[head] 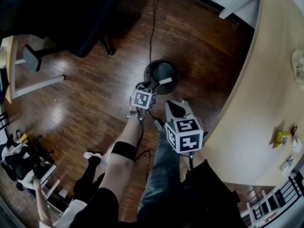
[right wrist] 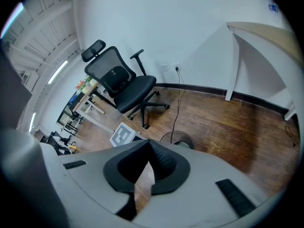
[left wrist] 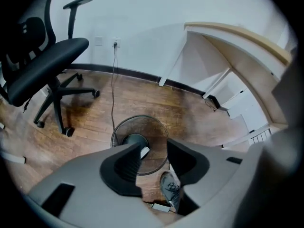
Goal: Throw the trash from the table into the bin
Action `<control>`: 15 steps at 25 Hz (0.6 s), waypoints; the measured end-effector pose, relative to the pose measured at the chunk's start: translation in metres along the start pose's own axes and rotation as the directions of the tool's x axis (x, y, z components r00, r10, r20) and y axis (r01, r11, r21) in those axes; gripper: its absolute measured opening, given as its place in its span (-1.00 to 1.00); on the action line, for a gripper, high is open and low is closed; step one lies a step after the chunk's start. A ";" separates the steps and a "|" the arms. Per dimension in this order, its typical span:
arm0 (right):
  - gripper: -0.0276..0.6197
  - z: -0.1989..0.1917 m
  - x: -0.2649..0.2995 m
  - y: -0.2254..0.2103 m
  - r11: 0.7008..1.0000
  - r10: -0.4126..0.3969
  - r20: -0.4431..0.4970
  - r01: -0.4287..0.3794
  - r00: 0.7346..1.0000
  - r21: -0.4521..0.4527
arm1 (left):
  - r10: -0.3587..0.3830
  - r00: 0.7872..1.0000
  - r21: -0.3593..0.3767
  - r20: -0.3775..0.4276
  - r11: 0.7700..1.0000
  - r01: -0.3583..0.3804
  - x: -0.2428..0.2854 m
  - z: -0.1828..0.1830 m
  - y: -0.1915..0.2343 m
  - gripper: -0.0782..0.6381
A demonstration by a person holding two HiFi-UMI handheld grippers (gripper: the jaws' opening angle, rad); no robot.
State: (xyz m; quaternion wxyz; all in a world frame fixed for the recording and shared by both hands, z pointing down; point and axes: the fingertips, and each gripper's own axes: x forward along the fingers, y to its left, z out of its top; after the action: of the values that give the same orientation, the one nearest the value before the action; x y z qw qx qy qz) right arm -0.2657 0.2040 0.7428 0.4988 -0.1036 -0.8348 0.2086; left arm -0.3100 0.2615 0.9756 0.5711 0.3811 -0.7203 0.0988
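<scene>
Standing on a dark wooden floor beside the pale desk, looking steeply down. Reaching the left claw forward to the centre of the head view, right at the lower edge of the round black mesh bin. Stretching a bare forearm with a black band up from the bottom of the frame to that claw. Pointing the claw steeply downward, with its marker cube facing the camera.

Keeping the jaws of the left claw apart and gripping nothing, with only the bin, the floor and a grey shoe showing through the gap in the left gripper view.

Showing a small white scrap lying inside the bin, near its lower right rim in the head view. Showing the same white scrap just off the tip of the left jaw in the left gripper view.

Holding the right claw lower and further right in the head view, between the left claw and the desk edge, also tilting downward, on an arm in a dark sleeve. Pressing the jaws of the right claw together at the tips, clamping nothing.

Showing a small yellow item resting on the desk at the right edge of the head view, well apart from both claws. Showing a black office chair at the upper left and a dark cable running down the floor toward the bin.
</scene>
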 end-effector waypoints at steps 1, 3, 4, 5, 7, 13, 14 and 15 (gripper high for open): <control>-0.89 0.001 -0.004 0.003 1.000 0.007 0.006 -0.007 1.000 0.001 | 0.004 1.000 0.016 0.026 1.000 -0.004 -0.011 0.004 -0.004 -0.40; -0.89 0.002 -0.014 0.008 1.000 0.016 0.017 -0.016 1.000 -0.002 | 0.008 0.998 0.038 0.064 0.999 -0.011 -0.034 0.009 -0.014 -0.67; -0.89 0.002 -0.020 0.011 1.000 0.018 0.020 -0.018 1.000 -0.006 | 0.006 0.997 0.042 0.072 0.999 -0.009 -0.046 0.009 -0.020 -0.73; -0.89 0.003 -0.027 0.016 1.000 0.019 0.021 -0.019 1.000 -0.011 | 0.002 0.997 0.041 0.077 0.999 -0.005 -0.059 0.008 -0.027 -0.78; -0.89 0.004 -0.042 0.027 1.000 0.020 0.025 -0.019 0.999 -0.024 | -0.008 0.996 0.032 0.090 0.999 0.005 -0.087 0.008 -0.039 -0.78; -0.89 0.014 -0.093 0.052 0.999 0.015 0.080 -0.011 0.997 -0.050 | -0.020 0.990 0.089 0.143 0.996 0.008 -0.163 0.029 -0.076 -0.78; -0.89 0.013 -0.104 0.056 0.999 0.012 0.087 -0.007 0.996 -0.054 | -0.026 0.989 0.093 0.142 0.996 0.013 -0.178 0.030 -0.085 -0.78; -0.89 0.012 -0.114 0.063 0.998 0.014 0.094 -0.009 0.996 -0.057 | -0.025 0.989 0.097 0.143 0.995 0.011 -0.196 0.031 -0.092 -0.78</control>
State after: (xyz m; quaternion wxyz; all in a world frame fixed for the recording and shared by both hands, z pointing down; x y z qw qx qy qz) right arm -0.2234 0.2138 0.6191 0.4547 -0.1123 -0.8623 0.1925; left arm -0.2616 0.2655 0.7629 0.4994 0.4209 -0.7506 0.1004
